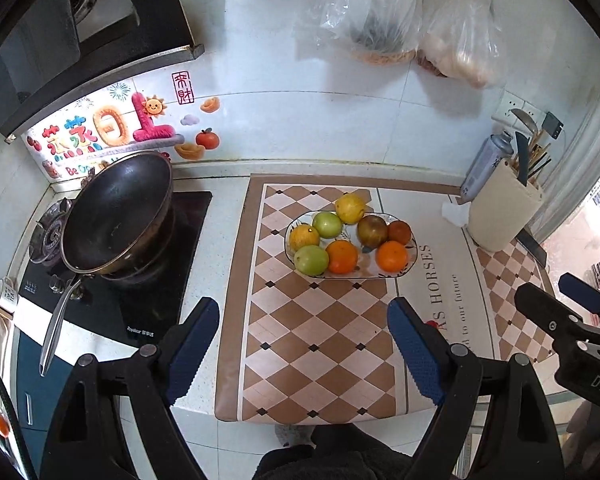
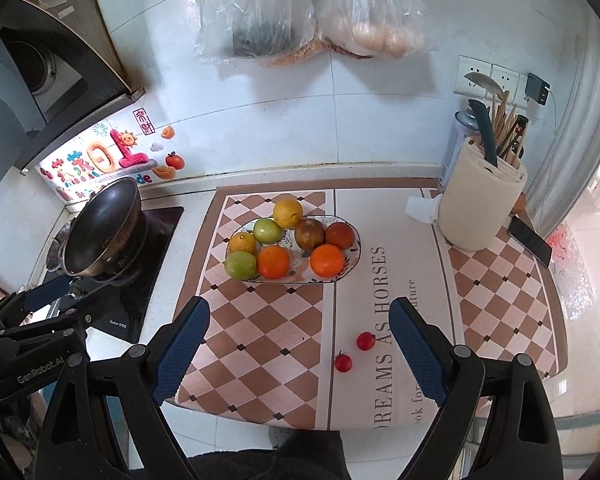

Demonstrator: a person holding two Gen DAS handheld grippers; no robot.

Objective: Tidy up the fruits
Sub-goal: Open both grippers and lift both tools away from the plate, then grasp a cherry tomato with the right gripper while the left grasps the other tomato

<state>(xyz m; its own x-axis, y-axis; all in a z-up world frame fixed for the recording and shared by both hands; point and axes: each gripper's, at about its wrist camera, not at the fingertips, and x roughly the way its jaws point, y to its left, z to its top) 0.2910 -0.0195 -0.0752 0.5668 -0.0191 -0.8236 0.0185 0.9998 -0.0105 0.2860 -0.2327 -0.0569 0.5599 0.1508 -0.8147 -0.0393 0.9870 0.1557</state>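
Two grippers, both empty and spread wide; left gripper (image 1: 304, 354) hangs over the near edge of the checkered mat (image 1: 300, 320), right gripper (image 2: 300, 354) beside it over the mat's lettered panel; neither touches any fruit.

Just ahead of the right gripper, between its fingers in the right wrist view: 2 cherry tomatoes (image 2: 354, 352) loose on the mat, near each other, well apart from the plate (image 2: 352, 256) (only one shows in the left view, mostly hidden behind a fingertip).

Further out, the oval plate holds 8 fruits by my count: 2 bright oranges (image 2: 300, 262), 2 green fruits (image 2: 254, 248), 2 yellow citrus (image 2: 288, 213), 2 darker brownish ones (image 2: 324, 234); the rear yellow one sits at the plate's far rim.

Step in hand, as judged: approach, nothing picked yet; likely next is gathering the loose tomatoes. That calls for lowering the right gripper onto one tomato and closing gently; they are small, round, liable to roll or squash.
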